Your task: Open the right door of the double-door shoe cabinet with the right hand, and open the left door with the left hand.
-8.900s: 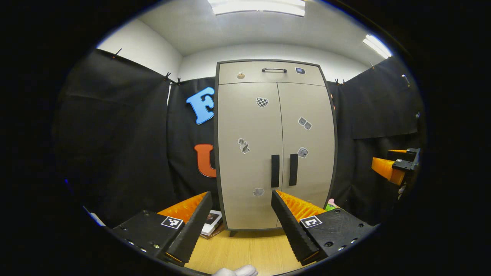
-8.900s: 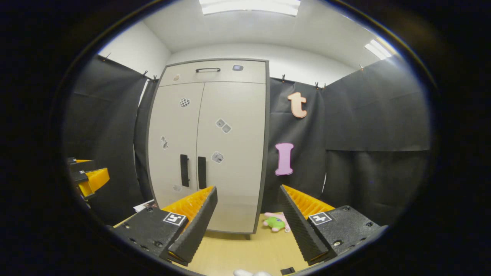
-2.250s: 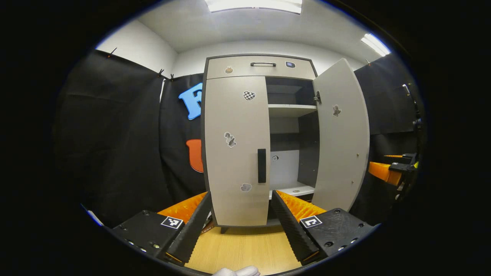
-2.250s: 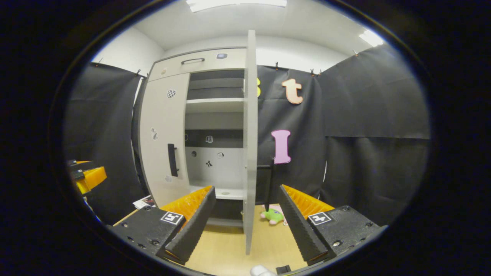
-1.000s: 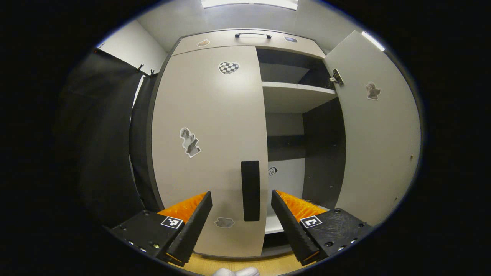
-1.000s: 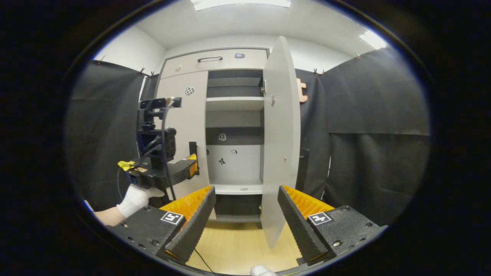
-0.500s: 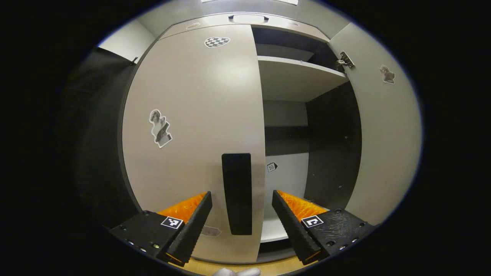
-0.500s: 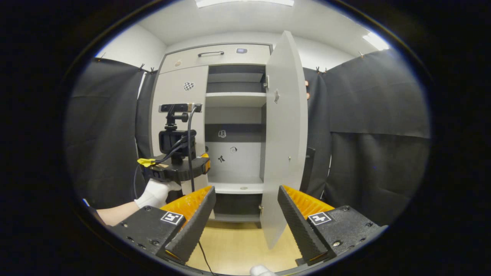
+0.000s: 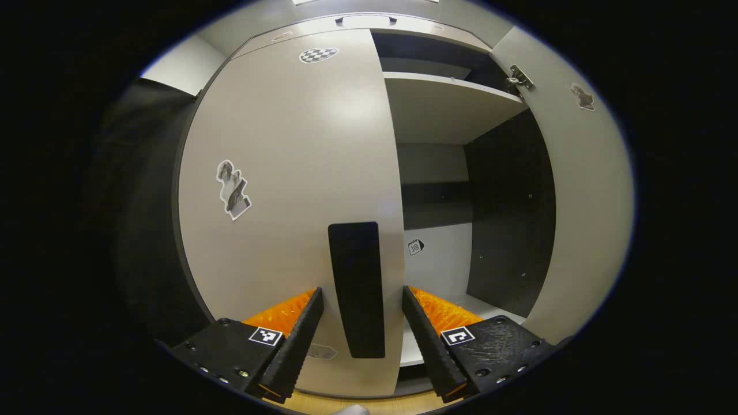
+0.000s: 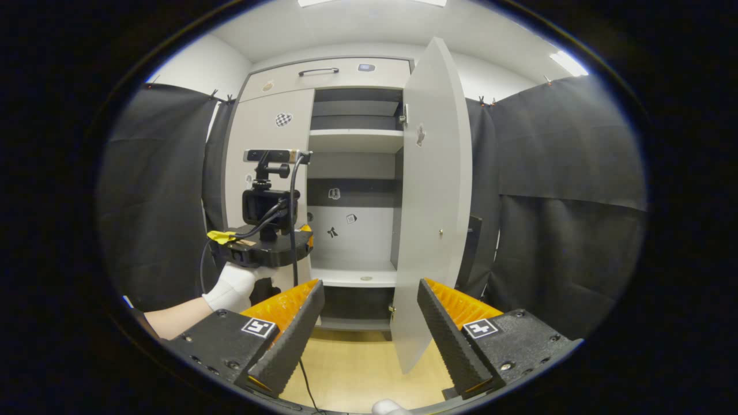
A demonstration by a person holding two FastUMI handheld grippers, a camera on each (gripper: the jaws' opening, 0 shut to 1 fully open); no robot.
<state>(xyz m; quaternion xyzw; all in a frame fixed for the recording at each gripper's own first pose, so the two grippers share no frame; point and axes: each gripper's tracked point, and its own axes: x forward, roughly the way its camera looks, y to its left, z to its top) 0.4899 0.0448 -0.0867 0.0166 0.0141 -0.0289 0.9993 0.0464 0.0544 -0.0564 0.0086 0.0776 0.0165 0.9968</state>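
L gripper [image 9: 360, 323] sits wide, fingers either side of the left door's handle [image 9: 356, 288], not pinching yet; needs to close, then pull. R gripper [image 10: 369, 314] wide, holding nothing. Farther right, right door [image 10: 432, 196] already swung open; left door [image 9: 294, 173] shut.

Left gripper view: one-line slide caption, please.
Open left hand-held gripper straddles the closed left door's handle; right door stands open.

Beige left door [image 9: 300, 173] (checkered sticker [image 9: 319, 55]); black handle [image 9: 356, 288]
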